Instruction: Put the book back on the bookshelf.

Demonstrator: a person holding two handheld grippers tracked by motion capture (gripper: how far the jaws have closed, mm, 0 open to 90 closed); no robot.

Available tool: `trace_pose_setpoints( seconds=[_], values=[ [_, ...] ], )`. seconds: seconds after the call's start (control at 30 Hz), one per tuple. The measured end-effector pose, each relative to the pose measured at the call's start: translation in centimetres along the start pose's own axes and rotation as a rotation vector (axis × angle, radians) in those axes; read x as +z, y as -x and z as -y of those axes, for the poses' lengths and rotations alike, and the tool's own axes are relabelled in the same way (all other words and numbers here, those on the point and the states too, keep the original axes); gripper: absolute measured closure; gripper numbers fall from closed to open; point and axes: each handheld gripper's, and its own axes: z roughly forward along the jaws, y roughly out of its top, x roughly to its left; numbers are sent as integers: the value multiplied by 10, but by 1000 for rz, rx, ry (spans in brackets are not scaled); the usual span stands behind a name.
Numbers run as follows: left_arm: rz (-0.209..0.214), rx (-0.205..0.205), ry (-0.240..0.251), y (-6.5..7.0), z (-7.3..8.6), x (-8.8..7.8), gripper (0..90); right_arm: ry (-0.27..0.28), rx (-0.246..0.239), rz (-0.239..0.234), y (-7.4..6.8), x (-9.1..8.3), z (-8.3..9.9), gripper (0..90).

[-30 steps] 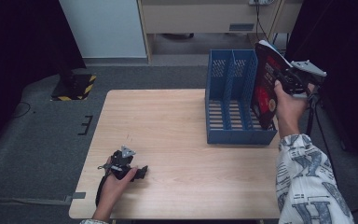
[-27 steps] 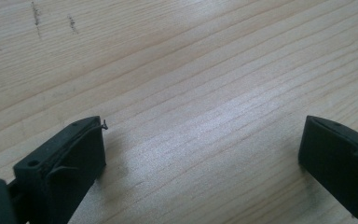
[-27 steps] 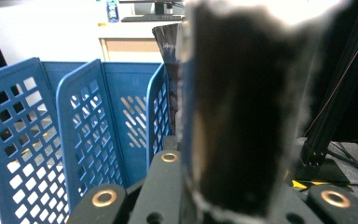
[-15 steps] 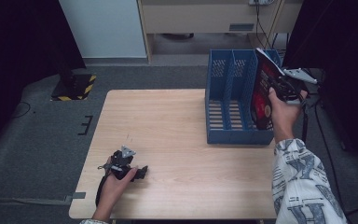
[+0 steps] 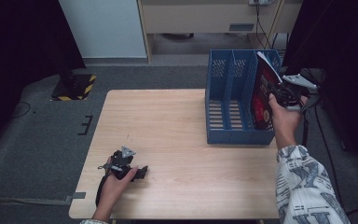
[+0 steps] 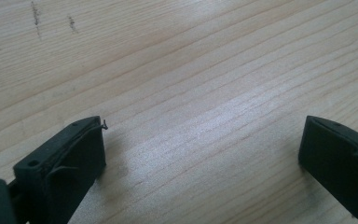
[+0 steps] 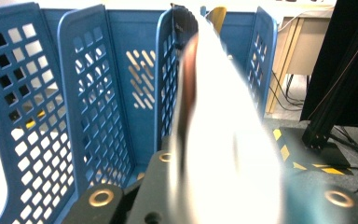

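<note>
Book [image 5: 261, 95]: upright, partly inside rightmost compartment of blue file rack [image 5: 223, 105] | right claw [image 5: 279, 93]: clamped on book | left claw [image 5: 137, 172]: wide apart, holding nothing, resting on desk [image 5: 177, 126]

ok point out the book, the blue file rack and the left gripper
book [image 5: 261, 100], high view, on its dark red cover
blue file rack [image 5: 230, 136], high view, on its front wall
left gripper [image 5: 140, 172], high view, between its jaw tips
</note>
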Motion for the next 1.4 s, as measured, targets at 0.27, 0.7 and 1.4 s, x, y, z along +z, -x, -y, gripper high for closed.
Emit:
trace_pose_setpoints(
  seconds=[0.27,0.7,1.4],
  values=[
    [0,3,-4,0,0,0,0,-24,-6,-19,2,-9,5,830],
    [0,4,-5,0,0,0,0,-35,-28,-33,3,-17,-4,766],
    [4,11,-6,1,-1,0,0,-84,-49,-39,1,-12,-16,863]
  ],
)
